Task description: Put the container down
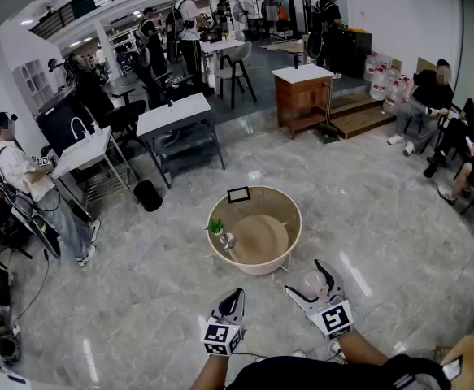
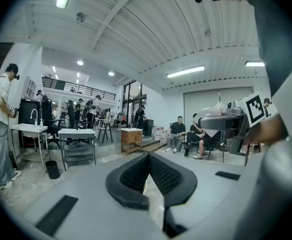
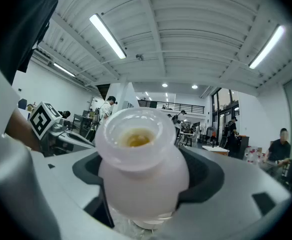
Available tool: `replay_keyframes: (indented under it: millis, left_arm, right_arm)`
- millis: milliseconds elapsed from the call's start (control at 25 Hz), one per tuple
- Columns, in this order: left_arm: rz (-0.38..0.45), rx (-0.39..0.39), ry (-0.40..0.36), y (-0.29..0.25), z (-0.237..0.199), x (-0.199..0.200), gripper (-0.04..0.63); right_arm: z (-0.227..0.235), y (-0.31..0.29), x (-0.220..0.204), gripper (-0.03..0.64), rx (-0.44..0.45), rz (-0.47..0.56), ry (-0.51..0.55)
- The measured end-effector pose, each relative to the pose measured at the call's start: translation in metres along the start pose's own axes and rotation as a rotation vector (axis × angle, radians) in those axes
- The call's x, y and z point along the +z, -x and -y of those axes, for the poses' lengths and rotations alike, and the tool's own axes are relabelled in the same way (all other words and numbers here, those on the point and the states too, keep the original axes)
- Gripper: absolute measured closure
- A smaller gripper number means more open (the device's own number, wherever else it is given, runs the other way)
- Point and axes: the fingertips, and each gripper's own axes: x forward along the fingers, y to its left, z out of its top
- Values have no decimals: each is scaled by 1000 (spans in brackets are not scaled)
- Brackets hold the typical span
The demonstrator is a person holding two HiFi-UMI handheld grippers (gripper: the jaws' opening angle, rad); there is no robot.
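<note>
Right gripper (image 1: 307,279): shown at the lower centre-right of the head view. Its jaws are spread wide and clamped on the sides of the container.
Container (image 3: 141,170): a translucent white jar with a wide, open mouth. It is gripped round its body by the two dark pads (image 3: 206,170). In the right gripper view its mouth is seen towards the top of the frame, and a yellowish patch is seen inside. In the head view it is held over the floor, just below and to the right of the round table. It is not set down on anything.
Left gripper (image 2: 148,155): its jaws are pressed together at the tips and nothing is held between them. In the head view it is seen at the lower centre, to the left of the right gripper and apart from it.
Marker cubes: one is carried at the near end of each gripper. The right one (image 1: 335,318) is seen at the lower centre-right of the head view.
Round table (image 1: 294,218): beige with a raised rim, placed at the centre of the head view.
On the table: a small green plant (image 1: 215,227) is seen at the left side, with a small pale object (image 1: 228,240) just beside it. A dark framed card (image 1: 238,194) is stood at the upper rim.
Floor (image 1: 139,315): glossy grey tiles are seen across the lower half of the head view.
Surroundings: a white desk (image 1: 171,114) is seen at the upper left and a wooden cabinet (image 1: 302,96) at the upper centre. Seated people (image 1: 432,96) are seen at the right edge.
</note>
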Motion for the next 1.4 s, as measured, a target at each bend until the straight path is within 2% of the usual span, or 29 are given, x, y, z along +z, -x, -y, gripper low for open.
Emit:
replay_keyframes:
  millis: [160, 400, 520, 720, 1080, 1400]
  left_arm:
    - [12, 13, 0, 6, 5, -1, 597]
    - [16, 22, -75, 7, 7, 3, 597]
    - [16, 35, -89, 6, 6, 6, 597]
    - [24, 25, -96, 19, 7, 8, 597]
    - [28, 29, -74, 28, -22, 3, 597]
    - [37, 42, -77, 38, -63, 1, 597]
  right_arm:
    - [1, 8, -5, 204, -9, 5, -4]
    - [3, 8, 0, 204, -21, 1, -5]
    - [11, 7, 3, 204, -18, 35, -19]
    - [-3, 10, 13, 204, -7, 69, -69]
    - [-27, -14, 29, 204, 43, 99, -28]
    - [-44, -50, 24, 204, 35, 89, -45]
